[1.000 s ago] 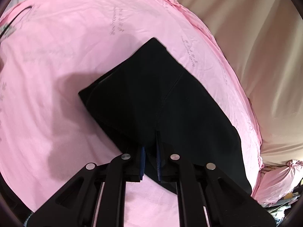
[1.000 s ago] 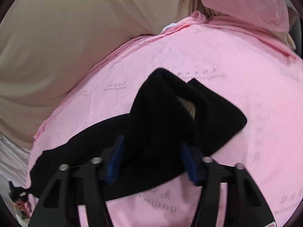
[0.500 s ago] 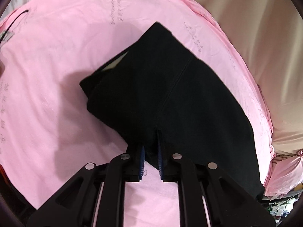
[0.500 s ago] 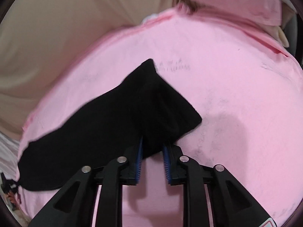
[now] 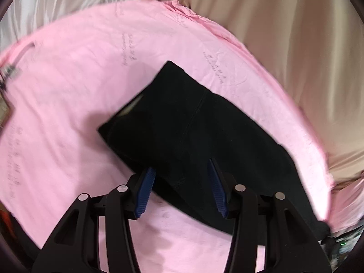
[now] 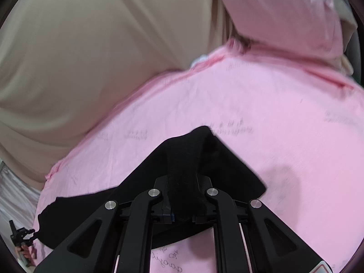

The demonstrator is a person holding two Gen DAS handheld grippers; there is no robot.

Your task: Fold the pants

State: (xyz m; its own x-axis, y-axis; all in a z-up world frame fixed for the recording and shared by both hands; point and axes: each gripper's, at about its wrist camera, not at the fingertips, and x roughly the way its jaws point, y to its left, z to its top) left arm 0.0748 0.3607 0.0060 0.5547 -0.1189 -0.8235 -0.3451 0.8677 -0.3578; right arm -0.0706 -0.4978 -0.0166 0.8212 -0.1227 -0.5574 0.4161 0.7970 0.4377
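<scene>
Left claw [image 5: 180, 190] jaws just spreading, letting go of black pants [image 5: 193, 136], now lying on pink bed sheet [image 5: 68, 113] near far edge. Right claw [image 6: 182, 201] closing, pinching bunched pants end [image 6: 193, 159], likely starting next fold.

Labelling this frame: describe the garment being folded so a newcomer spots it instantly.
Start from the wide pink printed bedsheet spread in front of the beige curtain. Lying in its middle is the pair of black fabric pants, folded into a long slab, one end bunched in the shut right tool. It is the only dark item on the pale sheet.
</scene>
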